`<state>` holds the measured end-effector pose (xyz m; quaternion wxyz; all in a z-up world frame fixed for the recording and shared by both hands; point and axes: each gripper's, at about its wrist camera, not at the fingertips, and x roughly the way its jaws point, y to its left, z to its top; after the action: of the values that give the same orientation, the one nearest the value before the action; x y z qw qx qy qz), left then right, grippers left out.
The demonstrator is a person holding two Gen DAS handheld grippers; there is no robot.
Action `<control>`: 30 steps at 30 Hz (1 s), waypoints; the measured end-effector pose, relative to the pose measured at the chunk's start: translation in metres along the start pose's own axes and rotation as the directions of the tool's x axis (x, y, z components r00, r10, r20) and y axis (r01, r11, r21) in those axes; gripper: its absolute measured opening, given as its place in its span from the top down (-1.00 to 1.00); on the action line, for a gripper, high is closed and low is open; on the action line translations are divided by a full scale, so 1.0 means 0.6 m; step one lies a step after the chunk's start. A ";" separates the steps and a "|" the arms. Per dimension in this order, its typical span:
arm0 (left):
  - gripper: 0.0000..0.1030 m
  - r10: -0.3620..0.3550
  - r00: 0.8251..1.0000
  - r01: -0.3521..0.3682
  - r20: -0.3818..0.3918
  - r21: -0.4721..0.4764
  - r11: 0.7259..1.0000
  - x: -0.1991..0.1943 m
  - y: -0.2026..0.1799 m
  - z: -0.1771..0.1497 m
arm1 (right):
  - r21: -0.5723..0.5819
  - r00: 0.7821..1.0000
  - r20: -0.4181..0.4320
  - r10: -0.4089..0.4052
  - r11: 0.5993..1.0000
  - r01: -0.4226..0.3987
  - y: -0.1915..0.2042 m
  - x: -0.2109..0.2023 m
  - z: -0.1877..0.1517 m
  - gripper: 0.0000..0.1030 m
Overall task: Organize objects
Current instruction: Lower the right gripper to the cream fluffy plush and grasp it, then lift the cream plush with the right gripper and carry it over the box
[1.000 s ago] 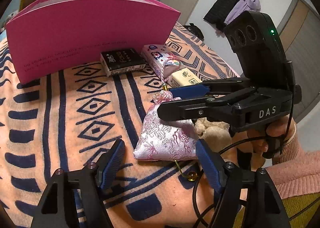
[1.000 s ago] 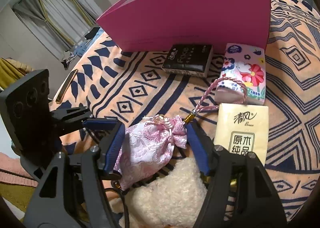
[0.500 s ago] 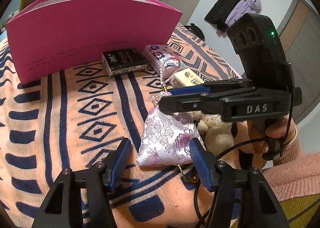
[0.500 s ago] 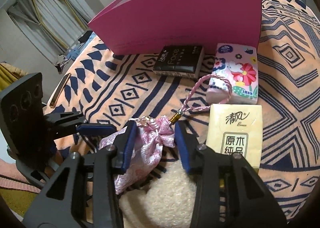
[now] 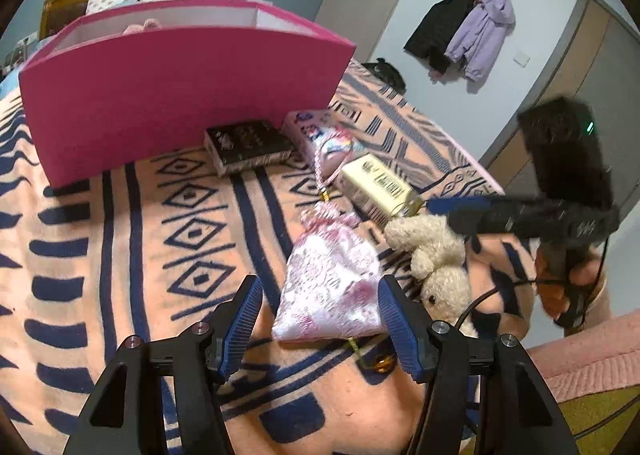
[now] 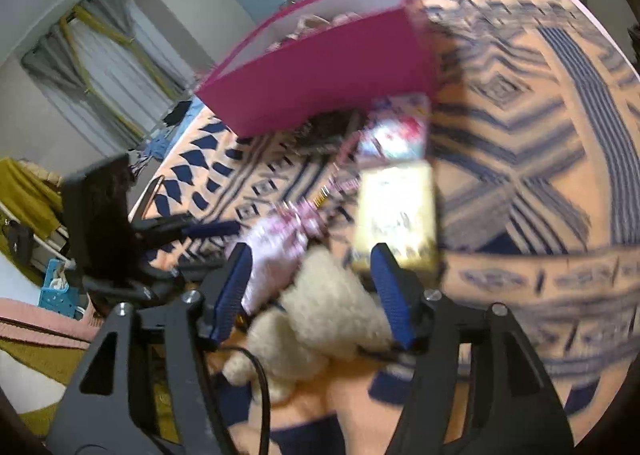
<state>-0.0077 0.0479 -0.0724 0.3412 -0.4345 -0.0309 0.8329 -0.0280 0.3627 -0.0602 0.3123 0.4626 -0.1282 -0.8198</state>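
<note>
Left gripper [image 5: 320, 319] low over the bed blanket [image 5: 120, 239], fingers [image 5: 246, 319] spread wide, nothing held. Pink brocade drawstring pouch [image 5: 332, 287] lies flat on the blanket between those fingers; its lower right corner looks to be at the right pad, can't confirm contact, and the left pad is clear of it. Pouch cord runs up toward the floral tissue pack [image 5: 320, 135]. Cream plush toy [image 5: 432, 255] lies just right of the pouch, touching or nearly so. Yellow tissue pack [image 5: 376, 185] sits beyond the plush, black tissue pack [image 5: 248, 145] further back, just in front of the magenta open box [image 5: 180, 95]. Something pink shows inside the box, can't identify it. Right gripper [image 6: 316, 287] view is motion-blurred: fingers [image 6: 390, 291] wide apart, empty, straddling the plush toy [image 6: 320, 315] from above, with the pouch [image 6: 276, 247] near the left pad and the yellow pack [image 6: 396, 211] just past the right pad. From the left wrist view the right gripper [image 5: 452, 209] sits above the plush, held in a hand [image 5: 568, 283]. Coats [image 5: 464, 31] hang on a wall hook behind.
</note>
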 end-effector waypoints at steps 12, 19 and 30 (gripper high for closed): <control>-0.18 -0.064 0.998 0.065 -0.016 0.107 0.992 0.004 -0.054 0.006 | -0.017 0.999 -0.021 -0.035 0.999 0.034 0.012 0.021 -0.031 0.03; -0.20 -0.188 0.980 0.194 -0.061 0.120 0.974 0.004 -0.080 0.014 | -0.090 0.997 0.067 -0.038 0.995 0.044 0.037 -0.016 -0.004 0.06; 0.03 -0.173 0.985 0.166 0.018 0.193 0.967 -0.020 -0.095 0.108 | -0.282 0.974 0.222 -0.054 0.952 0.117 0.106 -0.044 0.104 0.10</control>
<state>-0.0202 0.1001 -0.0039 0.4508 -0.3810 0.0060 0.8072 -0.0454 0.3252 0.0232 0.3259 0.3264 -0.0174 -0.8871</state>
